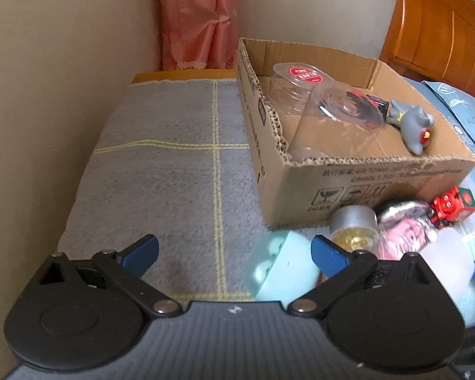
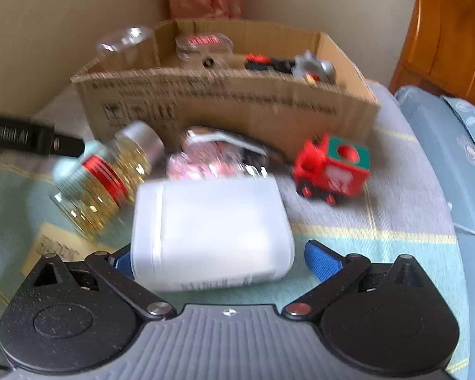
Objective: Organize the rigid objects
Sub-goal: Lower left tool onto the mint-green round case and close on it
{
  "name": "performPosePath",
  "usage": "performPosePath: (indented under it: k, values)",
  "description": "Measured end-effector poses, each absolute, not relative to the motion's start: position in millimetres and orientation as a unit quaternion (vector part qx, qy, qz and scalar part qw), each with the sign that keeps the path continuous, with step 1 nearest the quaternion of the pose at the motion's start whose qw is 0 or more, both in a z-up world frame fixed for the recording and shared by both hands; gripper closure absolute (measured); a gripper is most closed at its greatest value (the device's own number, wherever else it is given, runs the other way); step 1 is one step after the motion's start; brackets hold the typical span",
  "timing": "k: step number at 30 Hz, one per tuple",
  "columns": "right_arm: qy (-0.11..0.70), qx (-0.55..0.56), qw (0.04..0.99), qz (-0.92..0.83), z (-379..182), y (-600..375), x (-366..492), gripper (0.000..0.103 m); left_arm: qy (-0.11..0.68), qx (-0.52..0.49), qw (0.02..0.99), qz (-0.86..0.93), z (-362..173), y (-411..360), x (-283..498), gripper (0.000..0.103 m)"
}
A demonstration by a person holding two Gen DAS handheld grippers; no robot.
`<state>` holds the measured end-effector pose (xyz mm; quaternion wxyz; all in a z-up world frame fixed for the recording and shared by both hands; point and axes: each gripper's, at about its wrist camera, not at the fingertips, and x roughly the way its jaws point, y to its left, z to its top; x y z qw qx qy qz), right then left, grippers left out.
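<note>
The bed [image 1: 174, 164], covered by a grey blanket with yellow grid lines, fills the left and centre of the left wrist view. A wooden headboard [image 1: 443, 22] occupies the upper right corner and a pink curtain [image 1: 199, 22] hangs at top centre.

The cardboard box [image 1: 357, 174] sits open on the bed, right of centre in the left wrist view and across the upper middle of the right wrist view. Inside it: clear plastic containers, one with a red label [image 1: 304, 74], and a grey toy figure [image 1: 411, 123] near the box's right wall.

The white plastic jar [image 2: 212, 231] lies on its side at lower centre of the right wrist view, between the right tongs [image 2: 218, 259]. These are spread; the left pad is partly hidden behind the jar, and the right pad stands apart from it.

A glass jar of gold contents [image 2: 107, 177], silver-capped with a red band, lies tilted to the left of the white jar. A crumpled pink packet [image 2: 212, 158] lies in front of the box. The red toy train [image 2: 332, 167] stands right of centre, near the box front.

The left tongs [image 1: 234, 253] are spread at lower centre, holding nothing; a pale blue box [image 1: 281, 269] lies just ahead of the right pad.
</note>
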<state>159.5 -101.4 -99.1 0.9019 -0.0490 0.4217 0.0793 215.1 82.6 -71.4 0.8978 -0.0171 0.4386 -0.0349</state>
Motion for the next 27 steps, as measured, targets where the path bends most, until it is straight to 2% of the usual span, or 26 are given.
performPosePath:
  k: [9, 23, 27]
  values:
    - [0.411, -0.052, 0.906, 0.088, -99.3, -105.6, 152.7, 0.0, 0.453, -0.022, 0.891, -0.037, -89.0, 74.0, 234.0, 0.001]
    - [0.402, -0.056, 0.908, 0.099, -102.4, -109.3, 148.6, 0.0, 0.467, 0.035, 0.883, -0.023, -86.9, 88.2, 198.5, 0.001]
    - [0.403, -0.063, 0.906, 0.113, -101.8, -112.0, 148.0, 0.0, 0.482, 0.024, 0.876, -0.012, -85.5, 90.4, 196.2, 0.001]
